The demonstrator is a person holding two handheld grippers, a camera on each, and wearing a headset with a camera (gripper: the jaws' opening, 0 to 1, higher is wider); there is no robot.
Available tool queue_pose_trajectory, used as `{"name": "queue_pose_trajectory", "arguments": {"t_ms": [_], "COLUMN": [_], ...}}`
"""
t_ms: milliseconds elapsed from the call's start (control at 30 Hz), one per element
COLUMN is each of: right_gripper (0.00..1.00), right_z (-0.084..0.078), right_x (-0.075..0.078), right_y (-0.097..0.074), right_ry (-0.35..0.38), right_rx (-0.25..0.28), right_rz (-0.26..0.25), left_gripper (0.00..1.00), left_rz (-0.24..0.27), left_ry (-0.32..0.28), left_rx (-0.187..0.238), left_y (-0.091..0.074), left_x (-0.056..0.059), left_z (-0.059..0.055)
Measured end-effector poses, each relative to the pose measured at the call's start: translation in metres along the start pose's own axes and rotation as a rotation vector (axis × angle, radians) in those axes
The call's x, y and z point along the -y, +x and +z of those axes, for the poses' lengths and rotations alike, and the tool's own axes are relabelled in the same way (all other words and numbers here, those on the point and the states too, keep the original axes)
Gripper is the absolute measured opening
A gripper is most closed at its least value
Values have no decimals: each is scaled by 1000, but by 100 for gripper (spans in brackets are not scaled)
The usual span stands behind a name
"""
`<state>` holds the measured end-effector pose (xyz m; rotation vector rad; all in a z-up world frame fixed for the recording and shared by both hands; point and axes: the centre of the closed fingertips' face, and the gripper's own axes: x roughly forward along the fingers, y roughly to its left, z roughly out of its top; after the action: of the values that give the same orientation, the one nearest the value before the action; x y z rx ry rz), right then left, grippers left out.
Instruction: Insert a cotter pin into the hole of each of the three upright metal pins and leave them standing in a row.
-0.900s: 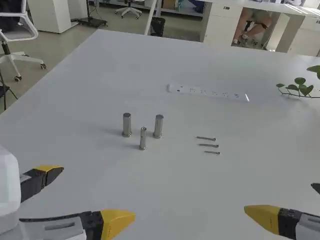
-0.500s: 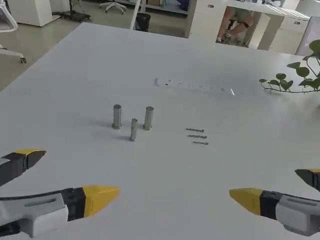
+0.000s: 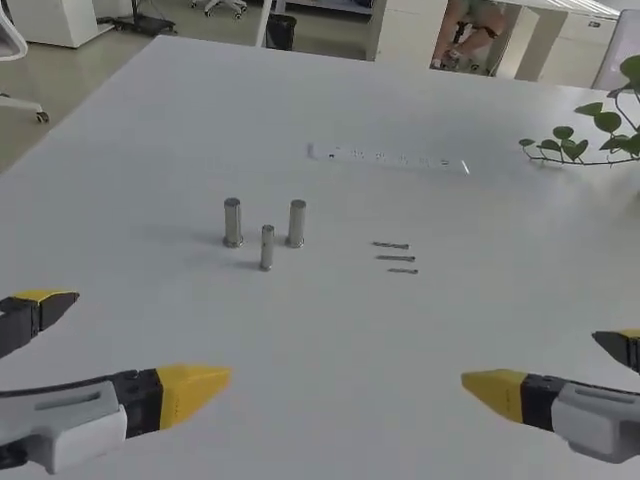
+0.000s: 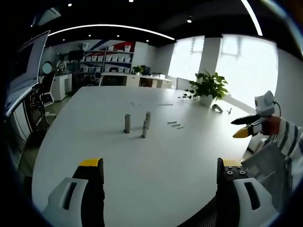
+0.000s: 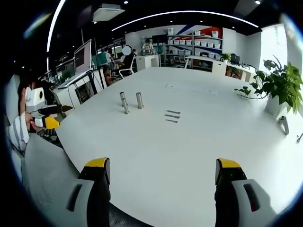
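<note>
Three cotter pins lie flat on the white surface, near the three upright metal pins. They seem thin, light and slippery, so it is better to pinch one near an end. The fingers of the left gripper and the right gripper are spread and empty.

Three upright metal pins, cotter pins nearby
</note>
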<state>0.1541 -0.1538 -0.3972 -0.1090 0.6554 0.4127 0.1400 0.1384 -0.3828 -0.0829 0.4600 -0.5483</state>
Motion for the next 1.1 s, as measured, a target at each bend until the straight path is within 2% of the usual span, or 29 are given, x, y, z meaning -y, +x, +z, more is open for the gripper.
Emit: {"name": "queue_pose_trajectory", "arguments": {"t_ms": [300, 567, 733, 833, 1100], "right_gripper": [90, 90, 90, 89, 88], "right_z": [4, 11, 13, 16, 10], "right_x": [3, 0, -2, -3, -4], "right_y": [0, 2, 2, 1, 1], "right_ry": [-28, -37, -44, -72, -58], "right_rx": [1, 19, 26, 50, 40], "right_rz": [2, 17, 25, 28, 36], "left_gripper": [99, 99, 99, 99, 99], "left_rz": [15, 9, 16, 19, 6], "left_ry": [4, 11, 34, 4, 36], "left_rx": [13, 13, -8, -49, -37], "left_y": [-1, -3, -5, -5, -1], "left_x": [-3, 0, 0, -2, 1], "left_z": [3, 4, 5, 0, 3]}}
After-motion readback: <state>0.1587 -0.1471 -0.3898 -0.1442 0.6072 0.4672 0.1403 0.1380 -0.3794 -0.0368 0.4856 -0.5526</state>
